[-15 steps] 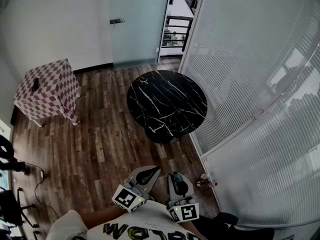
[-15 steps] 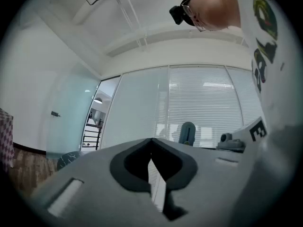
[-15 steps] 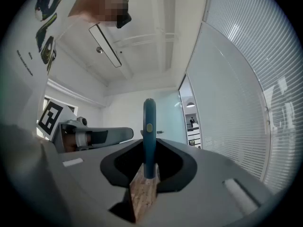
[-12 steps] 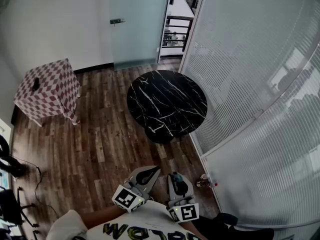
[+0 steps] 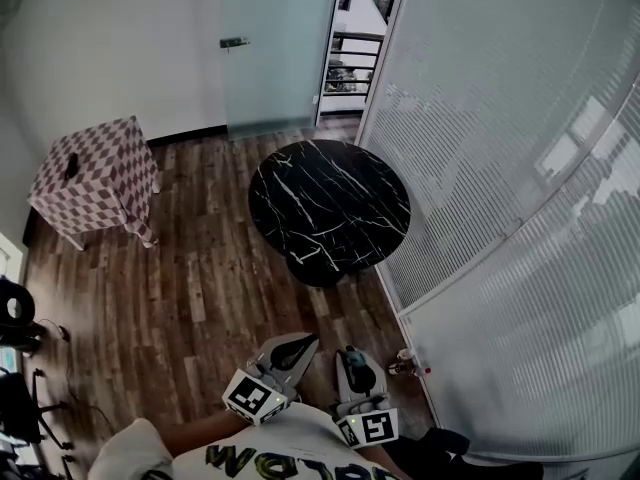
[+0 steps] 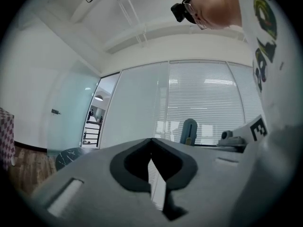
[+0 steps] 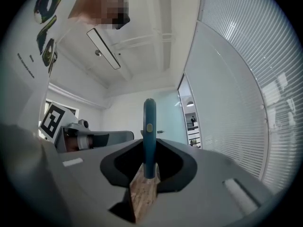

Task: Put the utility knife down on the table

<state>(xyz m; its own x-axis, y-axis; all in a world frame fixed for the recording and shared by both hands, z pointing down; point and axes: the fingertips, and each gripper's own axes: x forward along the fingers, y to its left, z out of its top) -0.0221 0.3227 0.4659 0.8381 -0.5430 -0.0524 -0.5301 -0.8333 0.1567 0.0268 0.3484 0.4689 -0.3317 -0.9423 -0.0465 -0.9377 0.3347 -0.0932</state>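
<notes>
Both grippers are pointing level, side by side and close to the person's shirt (image 5: 290, 448), over the wood floor (image 5: 200, 298). Left gripper (image 5: 297, 344) is showing its jaws drawn together at the tips with nothing between them; in its own view only a thin slit behind the tips is letting the blinds (image 6: 203, 98) show through. Right gripper (image 5: 350, 356) is clamping its jaws on the knife (image 7: 149, 122), which is standing upright between them, its teal handle rising above the jaw tips. In the head view the knife is showing as a small teal shape at the front of that gripper.

Ahead of the grippers, the round black table (image 5: 330, 203) with white veining is standing on the floor, beside the ribbed glass wall (image 5: 500, 168). The knife is hanging well apart from it, much nearer the person than the table top. To the left, a checkered cube (image 5: 95, 183) is sitting near the white wall, with a small dark thing on top that is too small to tell. Beyond the table, a frosted door (image 5: 275, 48) is standing next to an open doorway.
</notes>
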